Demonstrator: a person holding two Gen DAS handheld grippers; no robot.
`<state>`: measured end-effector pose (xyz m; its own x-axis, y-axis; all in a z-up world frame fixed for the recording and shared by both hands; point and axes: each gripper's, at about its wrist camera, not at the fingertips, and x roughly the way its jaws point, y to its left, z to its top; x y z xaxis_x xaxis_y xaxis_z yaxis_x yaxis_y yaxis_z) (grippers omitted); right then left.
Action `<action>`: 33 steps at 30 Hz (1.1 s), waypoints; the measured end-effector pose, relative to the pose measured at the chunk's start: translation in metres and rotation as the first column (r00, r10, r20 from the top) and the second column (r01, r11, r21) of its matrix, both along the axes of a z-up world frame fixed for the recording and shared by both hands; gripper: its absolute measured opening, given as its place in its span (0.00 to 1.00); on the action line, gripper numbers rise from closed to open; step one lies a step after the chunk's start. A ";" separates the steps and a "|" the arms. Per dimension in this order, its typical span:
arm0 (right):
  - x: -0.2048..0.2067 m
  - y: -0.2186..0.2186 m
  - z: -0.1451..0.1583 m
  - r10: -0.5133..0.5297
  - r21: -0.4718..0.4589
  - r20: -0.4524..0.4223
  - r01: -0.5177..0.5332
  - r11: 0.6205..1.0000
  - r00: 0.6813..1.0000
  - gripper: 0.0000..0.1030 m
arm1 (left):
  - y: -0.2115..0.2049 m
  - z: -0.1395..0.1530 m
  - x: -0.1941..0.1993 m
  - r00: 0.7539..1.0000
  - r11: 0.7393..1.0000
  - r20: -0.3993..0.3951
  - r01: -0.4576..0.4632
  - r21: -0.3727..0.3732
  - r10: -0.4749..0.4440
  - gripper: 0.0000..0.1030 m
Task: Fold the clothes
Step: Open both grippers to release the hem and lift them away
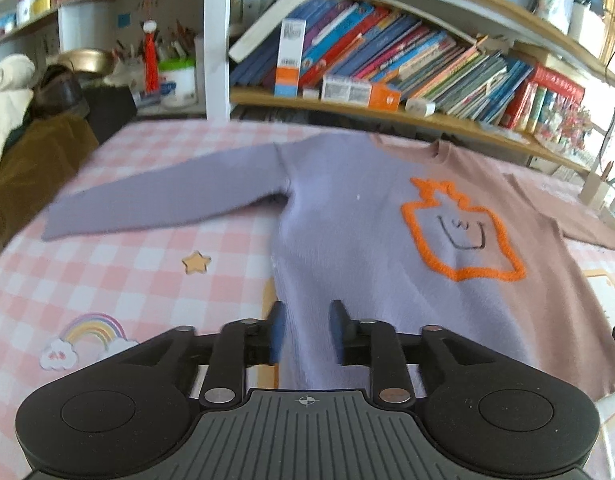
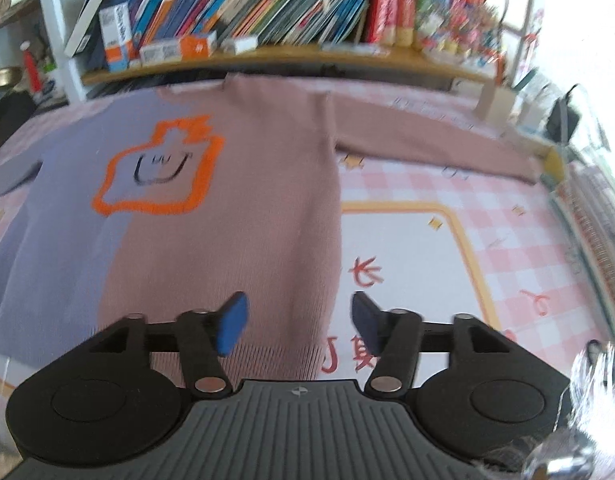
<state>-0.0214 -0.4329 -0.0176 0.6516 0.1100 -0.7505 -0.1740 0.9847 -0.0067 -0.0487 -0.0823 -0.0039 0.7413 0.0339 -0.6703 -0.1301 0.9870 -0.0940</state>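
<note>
Lay flat and spread, sleeves out, on the pink checked tablecloth point(image 1: 119, 280): a sweater point(image 1: 347, 208), lilac on the left, dusty pink on the right, with an orange outline figure point(image 1: 459, 232) on the chest. Hung over its near left hem, the left gripper point(image 1: 305, 330), blue pads apart, nothing between. Hovered over the near right hem edge, the right gripper point(image 2: 297, 322), jaws wide, empty. Far behind, a bookshelf point(image 2: 267, 52).
</note>
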 end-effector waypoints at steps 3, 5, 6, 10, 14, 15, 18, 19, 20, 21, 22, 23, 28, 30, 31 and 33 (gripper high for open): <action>-0.010 0.007 0.012 -0.055 -0.017 0.062 0.056 0.998 0.997 0.80 | -0.001 0.010 -0.007 1.000 1.000 0.031 0.002 0.004 -0.003 0.53; -0.017 0.010 0.018 -0.102 -0.020 0.095 0.104 0.994 0.990 0.85 | -0.004 0.015 -0.012 0.999 1.000 0.051 0.011 0.006 -0.011 0.62; -0.020 0.012 0.021 -0.125 -0.021 0.112 0.128 0.992 0.986 0.89 | -0.006 0.018 -0.014 0.998 1.000 0.061 0.015 0.007 -0.016 0.67; -0.040 0.021 0.026 -0.187 -0.036 0.172 0.196 0.980 0.967 0.96 | -0.013 0.020 -0.026 0.995 0.998 0.076 0.057 0.027 -0.058 0.79; -0.065 0.033 0.020 -0.190 -0.064 0.194 0.206 0.977 0.962 0.96 | -0.017 0.008 -0.038 0.995 0.995 0.040 0.092 0.031 -0.093 0.83; -0.071 0.035 0.018 -0.187 -0.068 0.189 0.203 0.977 0.964 0.96 | -0.018 0.004 -0.040 0.995 0.994 0.026 0.100 0.031 -0.101 0.83; -0.083 0.038 0.016 -0.183 -0.072 0.174 0.198 0.978 0.968 0.96 | -0.022 0.000 -0.044 0.993 0.992 0.005 0.121 0.030 -0.121 0.83; -0.086 0.038 0.015 -0.183 -0.073 0.170 0.197 0.978 0.968 0.96 | -0.023 0.001 -0.046 0.992 0.992 0.006 0.125 0.032 -0.125 0.83; -0.087 0.038 0.016 -0.180 -0.072 0.173 0.195 0.978 0.968 0.96 | -0.023 0.001 -0.047 0.992 0.991 0.010 0.126 0.034 -0.127 0.83; -0.088 0.037 0.016 -0.177 -0.071 0.176 0.192 0.979 0.968 0.96 | -0.024 0.002 -0.049 0.992 0.991 0.014 0.128 0.035 -0.128 0.83; -0.089 0.036 0.016 -0.175 -0.070 0.178 0.190 0.979 0.968 0.97 | -0.025 0.003 -0.050 0.992 0.992 0.017 0.124 0.036 -0.125 0.83; -0.091 0.035 0.016 -0.172 -0.069 0.181 0.187 0.980 0.968 0.97 | -0.026 0.003 -0.050 0.993 0.992 0.019 0.120 0.036 -0.120 0.84; -0.095 0.029 0.017 -0.160 -0.061 0.191 0.175 0.983 0.968 0.97 | -0.040 0.004 -0.052 0.994 0.993 0.016 0.110 0.049 -0.111 0.84; -0.096 0.021 0.017 -0.159 -0.051 0.186 0.171 0.984 0.970 0.97 | -0.048 0.006 -0.054 0.993 0.991 0.011 0.113 0.064 -0.114 0.84; -0.096 0.018 0.017 -0.158 -0.046 0.184 0.169 0.984 0.970 0.97 | -0.053 0.007 -0.056 0.993 0.990 0.010 0.118 0.072 -0.119 0.84; -0.097 0.011 0.018 -0.157 -0.037 0.179 0.166 0.985 0.971 0.97 | -0.062 0.008 -0.060 0.992 0.988 0.006 0.127 0.087 -0.128 0.84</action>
